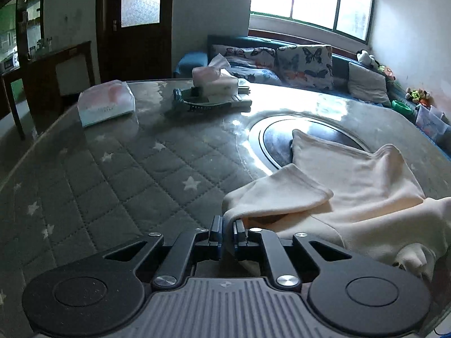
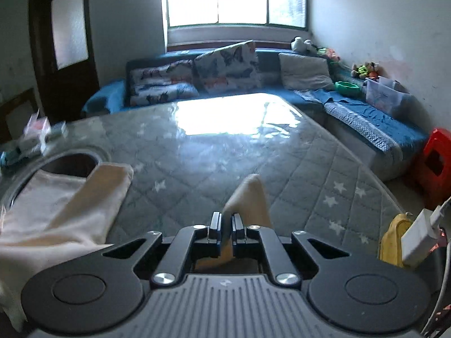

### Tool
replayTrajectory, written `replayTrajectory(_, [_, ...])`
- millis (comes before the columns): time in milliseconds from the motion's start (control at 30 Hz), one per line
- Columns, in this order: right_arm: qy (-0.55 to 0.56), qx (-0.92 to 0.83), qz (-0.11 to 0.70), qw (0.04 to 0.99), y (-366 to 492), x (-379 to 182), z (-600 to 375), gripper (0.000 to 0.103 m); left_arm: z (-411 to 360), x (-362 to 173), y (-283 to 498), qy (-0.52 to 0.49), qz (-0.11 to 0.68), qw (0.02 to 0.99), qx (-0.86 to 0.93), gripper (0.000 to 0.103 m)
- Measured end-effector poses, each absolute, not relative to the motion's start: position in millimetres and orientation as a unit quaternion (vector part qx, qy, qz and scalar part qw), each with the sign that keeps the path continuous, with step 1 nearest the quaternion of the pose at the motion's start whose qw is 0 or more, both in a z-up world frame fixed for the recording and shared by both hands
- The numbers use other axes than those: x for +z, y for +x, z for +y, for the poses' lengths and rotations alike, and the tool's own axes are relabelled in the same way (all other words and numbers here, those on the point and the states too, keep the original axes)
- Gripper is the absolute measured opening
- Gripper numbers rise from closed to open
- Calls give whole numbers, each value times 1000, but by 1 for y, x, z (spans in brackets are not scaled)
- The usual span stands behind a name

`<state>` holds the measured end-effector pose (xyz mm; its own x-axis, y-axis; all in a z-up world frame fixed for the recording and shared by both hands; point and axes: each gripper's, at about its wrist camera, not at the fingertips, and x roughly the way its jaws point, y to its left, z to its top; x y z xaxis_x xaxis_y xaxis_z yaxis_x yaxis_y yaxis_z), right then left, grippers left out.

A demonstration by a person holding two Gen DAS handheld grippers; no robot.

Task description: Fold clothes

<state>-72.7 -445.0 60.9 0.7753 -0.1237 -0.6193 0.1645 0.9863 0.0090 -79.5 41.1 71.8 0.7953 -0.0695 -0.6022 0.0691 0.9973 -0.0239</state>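
Note:
A cream garment lies on the grey quilted, star-patterned table cover, partly over a dark round inset. One flap is folded over near my left gripper, which is shut on the garment's near edge. In the right wrist view the garment spreads at the left, and my right gripper is shut on another part of it, a cream fold that sticks up between the jaws.
Tissue packs and a tissue box on a tray stand at the table's far side. A blue sofa with butterfly cushions runs behind. A red stool and a yellow item are at the right.

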Motion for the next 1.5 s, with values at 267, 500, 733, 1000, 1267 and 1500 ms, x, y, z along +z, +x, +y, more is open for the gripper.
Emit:
replayTrajectory(267, [8,-53,305,951,-84,76,-429,31,40,78,-107,16,313,948,-53,32])
replayTrajectory(500, [-2,19,303,953,-87,87,-400,42,0,84,-138,68,291,943,-144,40])
replayTrajectory(733, [-4,73,300,951,-82,90,-367,47,-53,67,-150,118,305,910,-256,44])
replayTrajectory(1000, [-20,113,299,947,-77,92,-335,50,-87,38,-142,170,328,888,-275,44])
replayTrajectory(1267, [-33,139,299,944,-74,93,-316,52,-94,24,-132,207,331,880,-270,6])
replayTrajectory(1500, [-46,157,297,941,-74,95,-307,52,-64,63,-155,207,331,849,-358,5])
